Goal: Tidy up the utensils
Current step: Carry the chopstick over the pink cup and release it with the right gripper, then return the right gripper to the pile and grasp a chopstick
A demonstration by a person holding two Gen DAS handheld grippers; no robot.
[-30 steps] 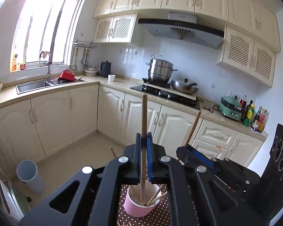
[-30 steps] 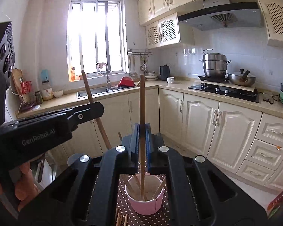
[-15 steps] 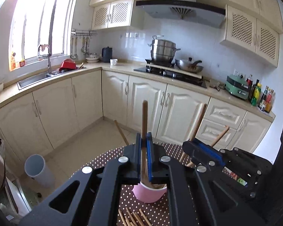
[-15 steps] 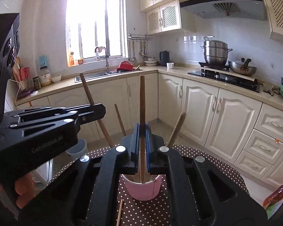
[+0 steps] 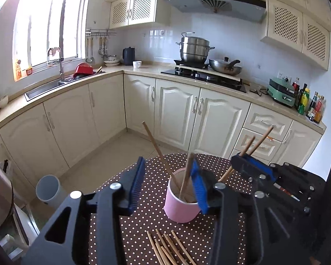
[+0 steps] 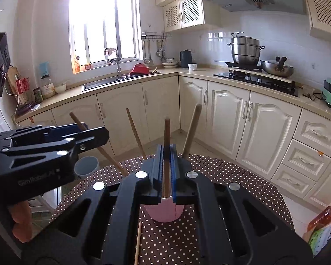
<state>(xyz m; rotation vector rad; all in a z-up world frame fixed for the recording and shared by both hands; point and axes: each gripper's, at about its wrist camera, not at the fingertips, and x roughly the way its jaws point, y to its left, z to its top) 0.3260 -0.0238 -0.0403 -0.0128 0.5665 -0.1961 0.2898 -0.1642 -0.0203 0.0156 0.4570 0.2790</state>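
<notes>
The left gripper (image 5: 167, 185) has just spread its jaws over the pink cup (image 5: 181, 201) – its chopstick (image 5: 186, 176) now leans loose inside – while the right gripper (image 6: 166, 172) pinches another chopstick (image 6: 166, 132) upright above the cup, ready to drop

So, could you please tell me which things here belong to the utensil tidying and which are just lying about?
Part of the job:
- pink cup
- chopstick clamped in the right gripper
- left gripper, jaws just opened
- loose chopsticks on the table

Just lying about:
- grey bin
- steamer pot
- kettle
</notes>
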